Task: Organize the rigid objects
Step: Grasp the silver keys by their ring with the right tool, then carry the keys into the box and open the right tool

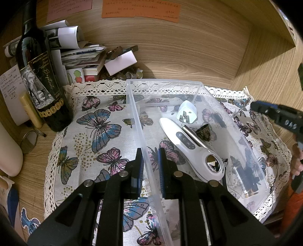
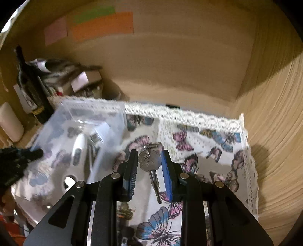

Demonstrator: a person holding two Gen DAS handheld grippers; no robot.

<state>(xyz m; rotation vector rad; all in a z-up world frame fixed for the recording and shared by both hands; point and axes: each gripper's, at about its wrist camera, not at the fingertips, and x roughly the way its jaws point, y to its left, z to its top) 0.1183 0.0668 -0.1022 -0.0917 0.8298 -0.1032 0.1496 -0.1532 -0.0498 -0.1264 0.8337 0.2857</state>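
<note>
A clear plastic bin [image 1: 140, 121] stands on a butterfly cloth [image 1: 98, 136]. It holds a white handheld device [image 1: 189, 145], a white plug adapter [image 1: 186, 111], a small dark cap [image 1: 204, 130] and a dark item [image 1: 250, 170] at its right end. My left gripper [image 1: 150, 157] is shut on the bin's left wall. My right gripper [image 2: 148, 162] is shut on a silver key [image 2: 150, 164] with a ring, held above the cloth, right of the bin [image 2: 85, 121]. The right gripper also shows in the left wrist view [image 1: 274, 115].
A wine bottle [image 1: 37, 75], a stack of papers and boxes [image 1: 90, 54], a small round mirror [image 1: 29, 142] and a white bottle [image 1: 9, 147] crowd the left. Wooden walls [image 1: 265, 66] close the back and right. Sticky notes [image 1: 140, 9] hang on the back wall.
</note>
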